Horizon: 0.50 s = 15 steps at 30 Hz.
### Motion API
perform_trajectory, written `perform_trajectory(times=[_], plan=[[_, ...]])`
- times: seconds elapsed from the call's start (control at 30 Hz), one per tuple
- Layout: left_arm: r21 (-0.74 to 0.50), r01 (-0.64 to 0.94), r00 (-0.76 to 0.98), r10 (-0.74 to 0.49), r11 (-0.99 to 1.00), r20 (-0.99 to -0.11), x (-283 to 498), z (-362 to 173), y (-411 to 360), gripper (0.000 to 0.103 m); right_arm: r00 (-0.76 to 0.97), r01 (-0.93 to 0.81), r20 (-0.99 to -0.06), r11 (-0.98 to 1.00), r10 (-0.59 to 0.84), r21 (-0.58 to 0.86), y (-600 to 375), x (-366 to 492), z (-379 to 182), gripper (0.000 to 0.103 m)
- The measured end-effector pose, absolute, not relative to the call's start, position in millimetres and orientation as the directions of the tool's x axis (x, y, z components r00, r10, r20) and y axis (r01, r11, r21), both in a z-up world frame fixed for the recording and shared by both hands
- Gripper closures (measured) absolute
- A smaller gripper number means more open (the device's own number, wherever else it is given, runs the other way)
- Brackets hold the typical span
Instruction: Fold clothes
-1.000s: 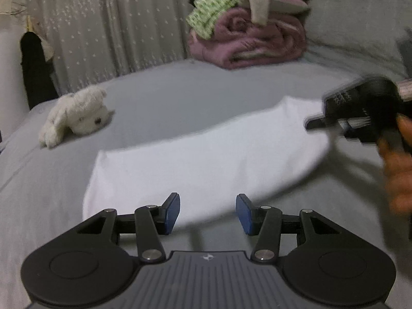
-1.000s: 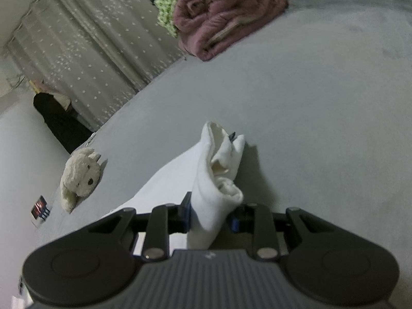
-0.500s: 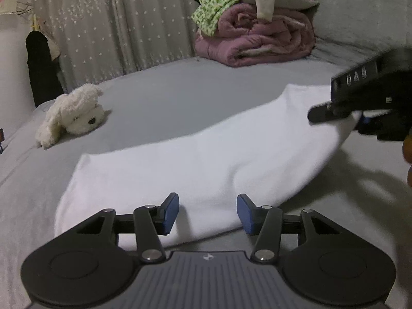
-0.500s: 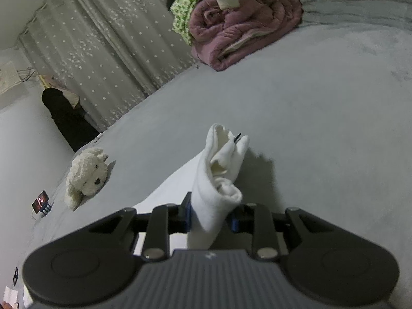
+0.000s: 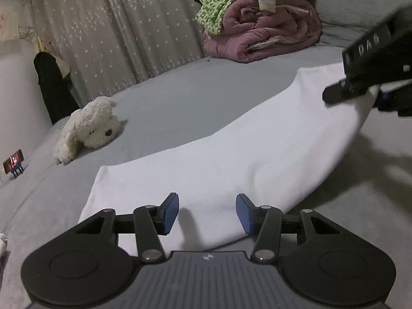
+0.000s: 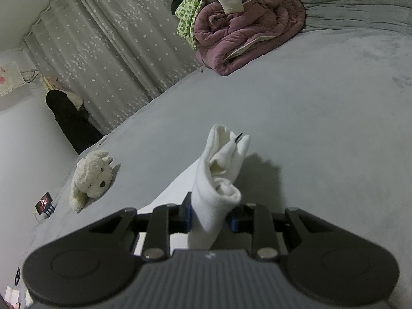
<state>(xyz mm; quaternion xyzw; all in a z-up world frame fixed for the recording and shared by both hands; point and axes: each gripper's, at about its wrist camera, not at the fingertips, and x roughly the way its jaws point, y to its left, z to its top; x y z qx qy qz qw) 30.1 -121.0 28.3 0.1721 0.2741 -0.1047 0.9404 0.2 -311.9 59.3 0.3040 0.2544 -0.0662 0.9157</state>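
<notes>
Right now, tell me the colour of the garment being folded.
White garment, clearest in the left wrist view.

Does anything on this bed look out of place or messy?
Mostly the far pile: a rolled purple quilt with clothes heaped loosely on top, a green patterned piece spilling down its side. A white stuffed dog lies tipped over on the bed.

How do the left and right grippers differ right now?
The left gripper is open with nothing between its blue pads; the right gripper is shut on a bunched end of the white garment. The left hovers over the garment's near edge; the right lifts its end off the grey bed. Both are black with blue pads.
</notes>
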Motion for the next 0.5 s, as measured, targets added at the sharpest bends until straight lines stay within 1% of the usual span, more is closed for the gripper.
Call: perform_trajectory(times=[0.07, 0.17, 0.27, 0.33, 0.5], plan=[[0.251, 0.298, 0.826, -0.117, 0.921, -0.551, 31.5, 33.9, -121.4, 0.055, 0.863, 0.273, -0.503, 0.809, 0.032, 0.521, -311.3, -0.2, 60.0, 0.080], [0.257, 0.311, 0.804, -0.109, 0.915, -0.585, 37.7, 29.5, -125.9, 0.055, 0.865, 0.270, -0.501, 0.811, 0.031, 0.518, -310.3, -0.7, 61.1, 0.080], [0.238, 0.312, 0.796, -0.116, 0.920, -0.595, 39.0, 27.6, -123.9, 0.055, 0.865, 0.266, -0.500, 0.814, 0.035, 0.517, -308.3, -0.5, 61.8, 0.080], [0.218, 0.324, 0.783, -0.131, 0.921, -0.608, 40.5, 32.2, -119.4, 0.054, 0.865, 0.266, -0.501, 0.815, 0.034, 0.514, -308.1, -1.1, 61.9, 0.080], [0.198, 0.338, 0.778, -0.155, 0.920, -0.609, 39.0, 55.9, -90.5, 0.053, 0.859, 0.282, -0.509, 0.786, 0.049, 0.551, -316.2, -0.9, 60.2, 0.080]])
